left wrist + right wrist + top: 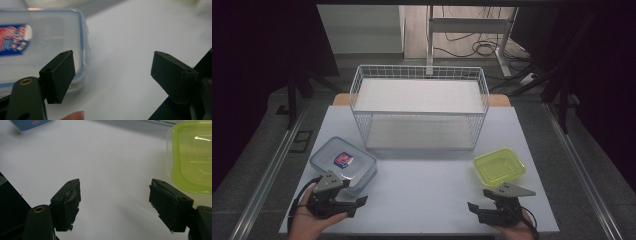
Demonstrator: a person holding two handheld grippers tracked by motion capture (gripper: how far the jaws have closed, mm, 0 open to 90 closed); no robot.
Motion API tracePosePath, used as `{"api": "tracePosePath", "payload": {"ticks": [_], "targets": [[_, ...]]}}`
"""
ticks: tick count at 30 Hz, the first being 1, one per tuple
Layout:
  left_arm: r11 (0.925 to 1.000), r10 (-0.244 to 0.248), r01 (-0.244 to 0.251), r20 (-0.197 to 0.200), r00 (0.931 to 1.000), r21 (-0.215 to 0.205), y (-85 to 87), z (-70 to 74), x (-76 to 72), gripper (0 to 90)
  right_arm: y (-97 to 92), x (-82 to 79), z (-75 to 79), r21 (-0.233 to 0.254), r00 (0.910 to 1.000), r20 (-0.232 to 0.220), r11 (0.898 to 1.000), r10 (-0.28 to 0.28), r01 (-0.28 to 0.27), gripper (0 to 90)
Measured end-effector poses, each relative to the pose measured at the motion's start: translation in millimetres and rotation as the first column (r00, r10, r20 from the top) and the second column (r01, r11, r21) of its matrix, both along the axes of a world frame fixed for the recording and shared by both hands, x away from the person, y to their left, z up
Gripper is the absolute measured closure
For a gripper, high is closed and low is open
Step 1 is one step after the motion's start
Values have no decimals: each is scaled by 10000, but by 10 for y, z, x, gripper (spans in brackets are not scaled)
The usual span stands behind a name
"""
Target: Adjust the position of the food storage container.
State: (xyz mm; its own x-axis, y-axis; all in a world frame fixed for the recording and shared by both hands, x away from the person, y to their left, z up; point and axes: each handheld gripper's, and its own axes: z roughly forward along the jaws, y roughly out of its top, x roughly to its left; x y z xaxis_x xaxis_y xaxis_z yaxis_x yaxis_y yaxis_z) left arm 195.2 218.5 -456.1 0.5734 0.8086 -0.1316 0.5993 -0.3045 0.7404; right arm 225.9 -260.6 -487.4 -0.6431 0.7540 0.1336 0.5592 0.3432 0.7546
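Observation:
A clear lidded box [343, 162] with a blue seal and a red-and-blue label sits at the table's front left. My left gripper [357, 206] lies just in front of it, jaws pointing right. In the left gripper view this gripper [112, 53] stands open over bare table, with the clear box [37, 45] beside its left jaw. A yellow-green tub [499, 166] rests at the front right. My right gripper [476, 212] lies in front of that tub, pointing left. It [115, 181] is open with nothing between its pads, and the green tub [192, 157] is off to its right.
A white two-tier wire rack [419, 107] stands at the back middle of the white table [422, 185]. Both of its shelves are bare. A corner of the clear box [30, 123] appears far off in the right gripper view. Dark floor and cables lie beyond the table.

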Motion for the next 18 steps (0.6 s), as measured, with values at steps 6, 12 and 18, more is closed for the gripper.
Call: {"api": "tracePosePath", "payload": {"ticks": [6,12,18], "targets": [[9996,295,-295,-31,9996,-30,158,135,33,200,1,18,-3,26,10000,-30,10000,-92,92,250],[9983,578,-580,-111,9983,-106,347,220,138,203,13,12,4,3,9999,8,9999,-149,149,249],[9925,1218,-1220,-165,9924,-114,601,297,351,217,15,18,-9,-30,9997,-3,9997,-252,252,249]]}}
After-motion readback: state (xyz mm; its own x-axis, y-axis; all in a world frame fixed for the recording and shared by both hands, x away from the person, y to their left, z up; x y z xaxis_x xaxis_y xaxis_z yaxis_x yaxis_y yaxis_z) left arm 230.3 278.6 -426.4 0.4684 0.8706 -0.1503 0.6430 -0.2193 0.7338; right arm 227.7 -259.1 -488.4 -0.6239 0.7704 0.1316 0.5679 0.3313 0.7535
